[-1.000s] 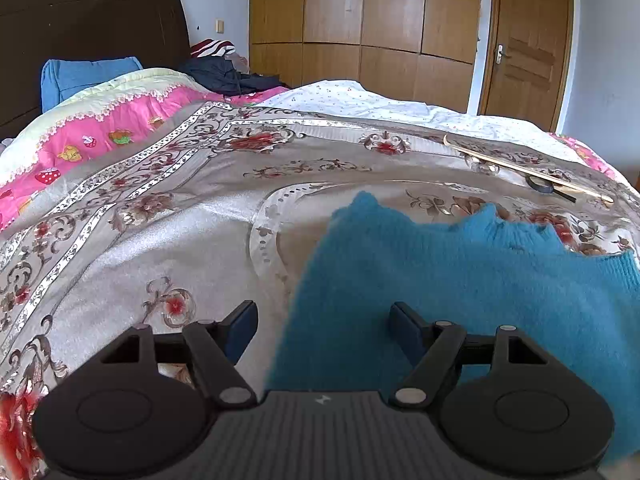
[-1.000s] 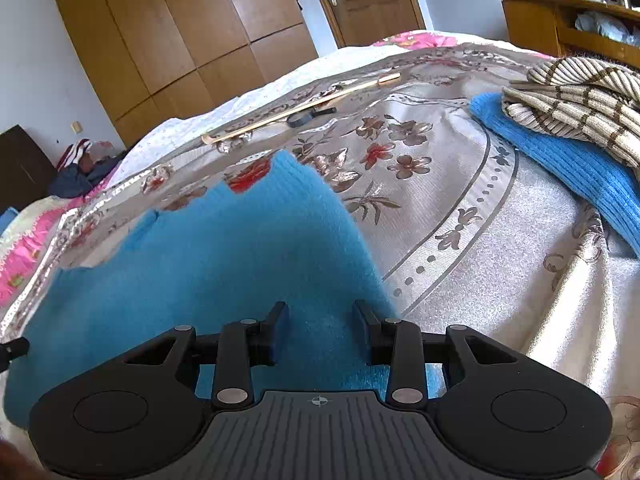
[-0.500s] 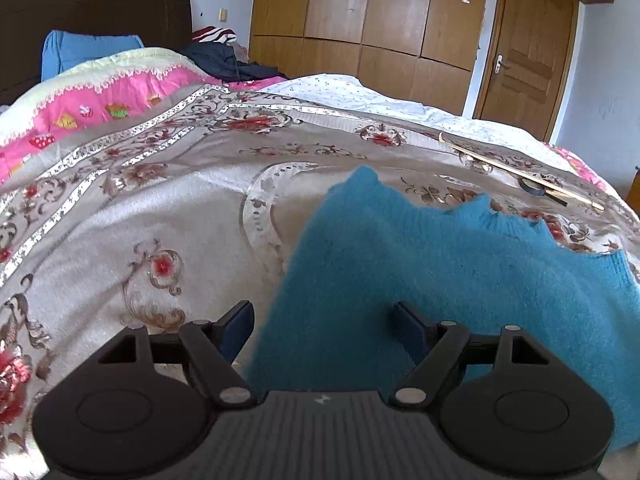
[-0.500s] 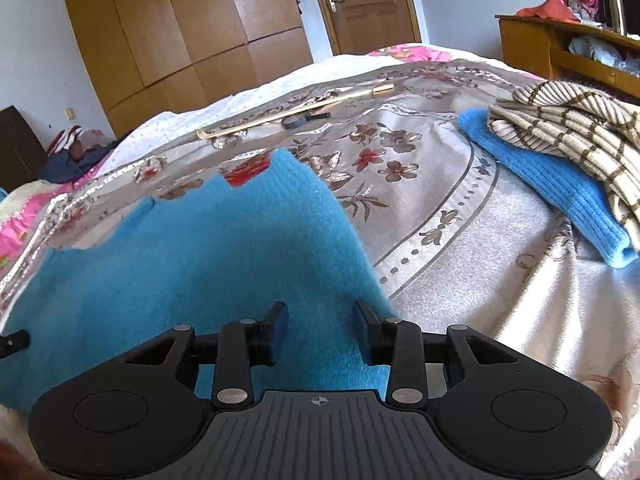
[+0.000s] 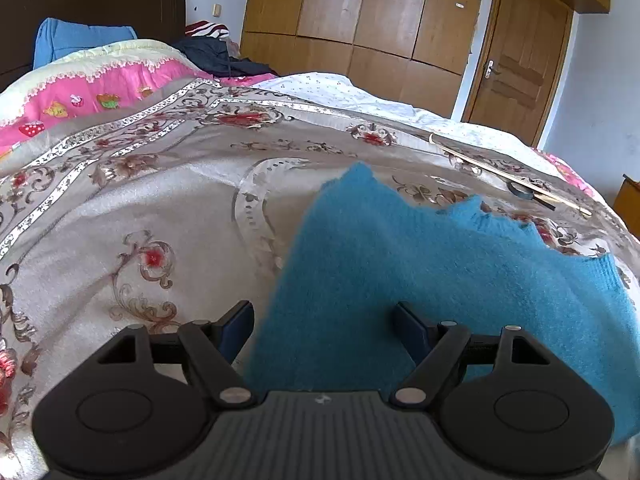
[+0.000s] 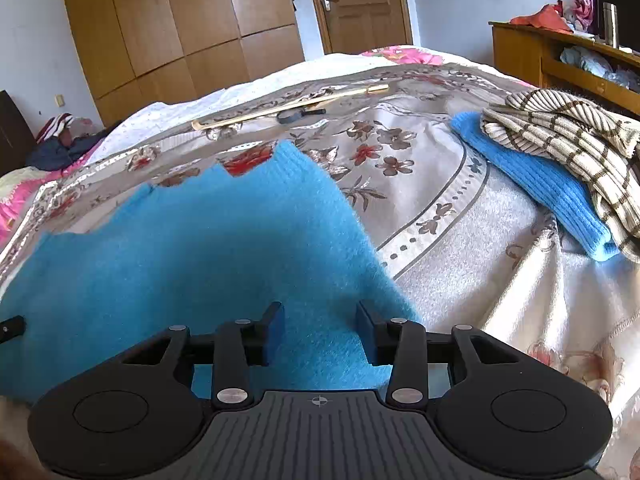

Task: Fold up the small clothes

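Observation:
A fuzzy teal knit garment [image 5: 420, 276] lies flat on the flowered bedspread [image 5: 160, 216]; it also shows in the right wrist view [image 6: 192, 248]. My left gripper [image 5: 324, 328] is open, its jaws wide apart over the garment's near left edge. My right gripper [image 6: 320, 332] is open too, jaws less far apart, over the garment's near right corner. Neither holds the fabric. The left gripper's tip [image 6: 12, 326] shows at the left edge of the right wrist view.
A folded blue knit [image 6: 536, 184] with a striped beige sweater [image 6: 572, 148] on it lies to the right. A wooden stick [image 6: 288, 106] and a tape roll [image 6: 290, 117] lie farther back. A pink quilt [image 5: 80, 96] and pillow are at the left; a wooden dresser [image 6: 560, 56] stands at the right.
Both views shifted slightly as the grippers moved a little over the garment's near edge. Both grippers stayed open; the garment has not moved.

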